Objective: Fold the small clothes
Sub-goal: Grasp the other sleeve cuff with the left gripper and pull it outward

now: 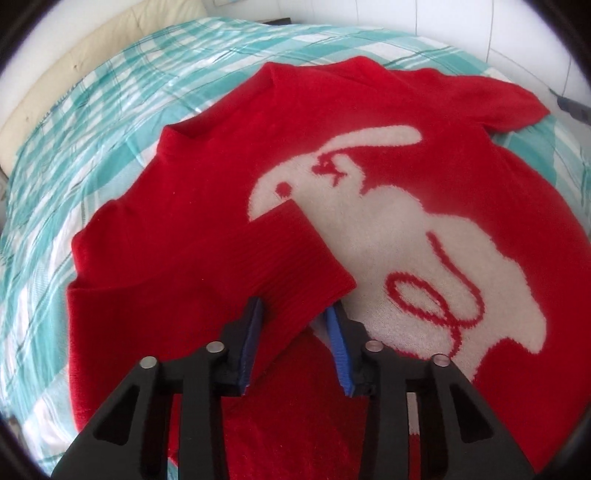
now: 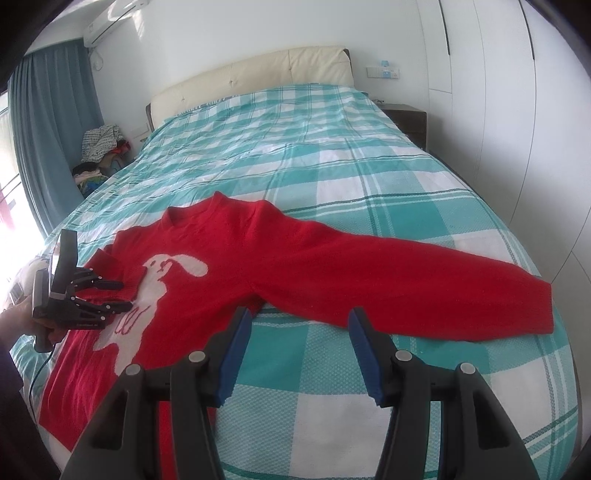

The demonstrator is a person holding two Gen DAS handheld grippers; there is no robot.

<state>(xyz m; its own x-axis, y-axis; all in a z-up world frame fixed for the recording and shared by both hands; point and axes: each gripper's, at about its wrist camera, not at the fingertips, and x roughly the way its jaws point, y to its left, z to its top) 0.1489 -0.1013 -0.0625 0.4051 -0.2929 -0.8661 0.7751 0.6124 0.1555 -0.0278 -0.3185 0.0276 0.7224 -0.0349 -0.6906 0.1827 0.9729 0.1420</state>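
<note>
Left gripper (image 1: 297,317) clamped on the ribbed cuff (image 1: 295,251) of a red sweater (image 1: 207,192), blue pads (image 1: 255,343) pressing the knit from both sides, cuff folded inward and lying over the edge of the white rabbit design (image 1: 388,229) on the chest. Seen from the right wrist view, same left gripper (image 2: 123,295) low over the sweater's near side, held by a hand (image 2: 22,317) at the frame's left edge, cable trailing down beneath it. Right gripper (image 2: 297,325) spread wide, nothing between its blue pads (image 2: 236,350), hanging above the checked bedspread (image 2: 332,155) just below the armpit of the sweater (image 2: 229,254). Sweater spread front-up across the foot of the bed, neckline toward the cream headboard (image 2: 258,74), other sleeve (image 2: 424,280) stretched out straight to the right, its cuff near the mattress edge. Teal-and-white plaid cover wrinkled around the garment. Pile of clothes (image 2: 99,147) heaped beside the bed near a blue curtain (image 2: 51,122); white wardrobe doors (image 2: 498,92) along the right wall; air conditioner (image 2: 110,18) high on the wall.
</note>
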